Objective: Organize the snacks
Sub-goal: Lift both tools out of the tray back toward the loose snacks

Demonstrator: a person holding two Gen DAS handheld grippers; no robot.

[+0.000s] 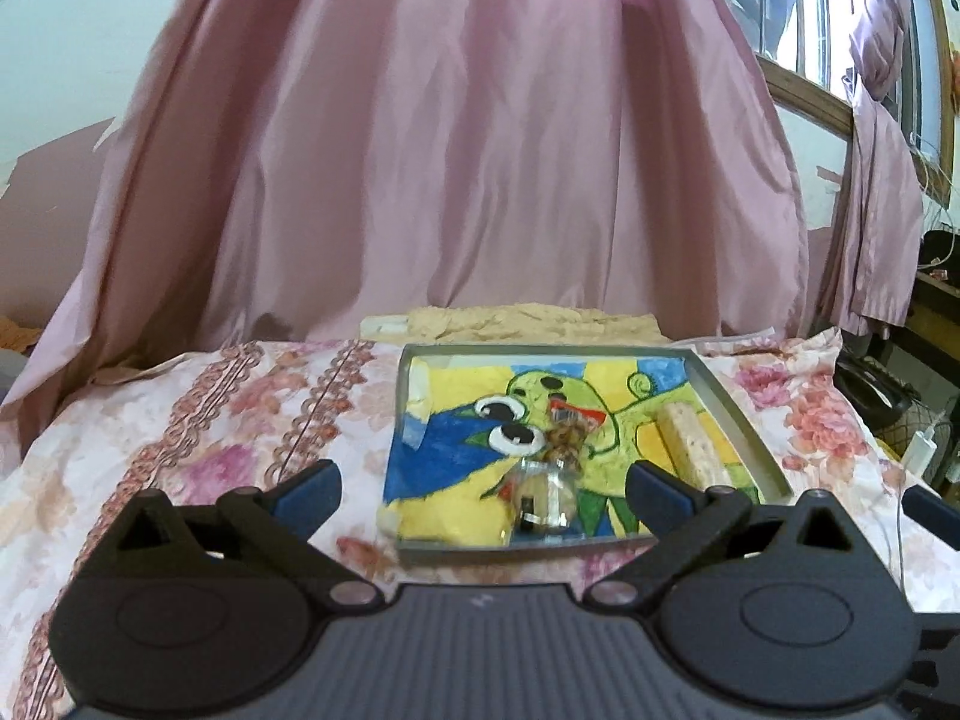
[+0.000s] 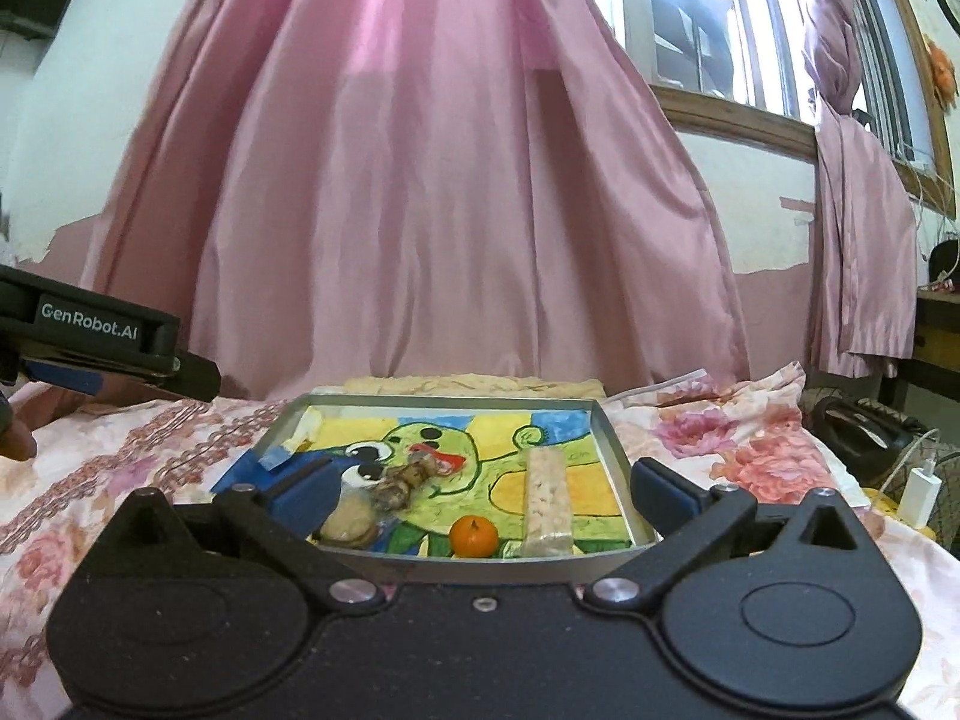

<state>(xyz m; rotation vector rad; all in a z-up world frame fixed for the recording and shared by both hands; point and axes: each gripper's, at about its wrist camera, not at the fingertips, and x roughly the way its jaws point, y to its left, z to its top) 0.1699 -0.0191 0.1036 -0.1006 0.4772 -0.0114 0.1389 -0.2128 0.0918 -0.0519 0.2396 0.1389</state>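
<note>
The snacks sit in a flat metal tray [image 2: 612, 429] with a bright painted picture inside, just ahead of the right gripper [image 2: 483, 489]: a round orange [image 2: 474, 536], a long bumpy pink bar [image 2: 546, 495], a knobbly brown clump [image 2: 399, 486] and a round pale biscuit [image 2: 351, 522]. Both grippers are wide open and hold nothing — the left gripper [image 1: 483, 489] too. The tray lies on soft flowery cloth [image 2: 720, 426], with a shiny pink curtain [image 2: 420, 180] behind it.
</note>
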